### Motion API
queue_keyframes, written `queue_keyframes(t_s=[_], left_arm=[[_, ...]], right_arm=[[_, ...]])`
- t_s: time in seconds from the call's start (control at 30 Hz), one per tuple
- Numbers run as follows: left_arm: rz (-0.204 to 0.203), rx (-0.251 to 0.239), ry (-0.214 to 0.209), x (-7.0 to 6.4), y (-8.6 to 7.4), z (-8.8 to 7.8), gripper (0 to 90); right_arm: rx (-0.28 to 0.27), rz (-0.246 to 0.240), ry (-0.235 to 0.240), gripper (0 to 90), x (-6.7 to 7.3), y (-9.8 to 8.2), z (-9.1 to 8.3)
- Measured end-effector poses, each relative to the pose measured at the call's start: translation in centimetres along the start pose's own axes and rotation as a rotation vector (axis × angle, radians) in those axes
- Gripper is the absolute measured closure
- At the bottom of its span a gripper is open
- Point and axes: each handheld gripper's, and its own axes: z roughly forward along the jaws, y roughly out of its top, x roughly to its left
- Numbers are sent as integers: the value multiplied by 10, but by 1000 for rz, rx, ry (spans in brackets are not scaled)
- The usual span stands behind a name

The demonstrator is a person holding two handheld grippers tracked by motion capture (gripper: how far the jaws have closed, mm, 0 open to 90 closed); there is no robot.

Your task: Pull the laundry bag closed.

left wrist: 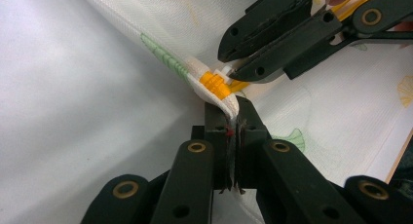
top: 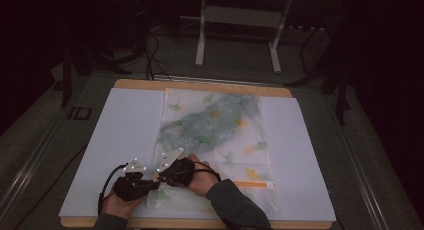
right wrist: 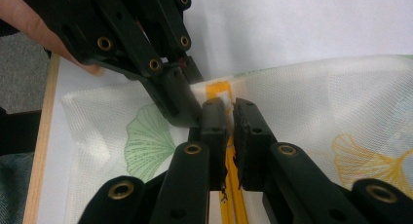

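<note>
A white mesh bag (top: 215, 135) printed with green and yellow leaves lies flat on the table, with a blue-grey cloth showing through it. Its orange zipper (left wrist: 214, 83) ends at the near left corner. My left gripper (left wrist: 233, 112) is shut on the bag's corner fabric just below the zipper end. My right gripper (right wrist: 230, 109) is shut on the white zipper pull (left wrist: 225, 70) and meets the left gripper tip to tip. In the high view the left gripper (top: 148, 184) and right gripper (top: 161, 178) sit together at the bag's near left corner.
A white sheet (top: 120, 140) covers a wooden board (top: 200, 85) under the bag. The board's near edge runs just below the person's hands. Beyond the table the floor is dark, with a metal frame (top: 240, 20) and cables.
</note>
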Motion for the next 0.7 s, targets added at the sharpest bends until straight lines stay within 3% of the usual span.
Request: queue_keyframes(t_s=[0.47, 0.7], left_arm=[[10, -3, 11, -1, 0, -2, 879], [7, -12, 13, 0, 0, -4, 879]], right_arm=[[13, 5, 18, 843, 0, -6, 4], [39, -4, 4, 844, 0, -10, 9]])
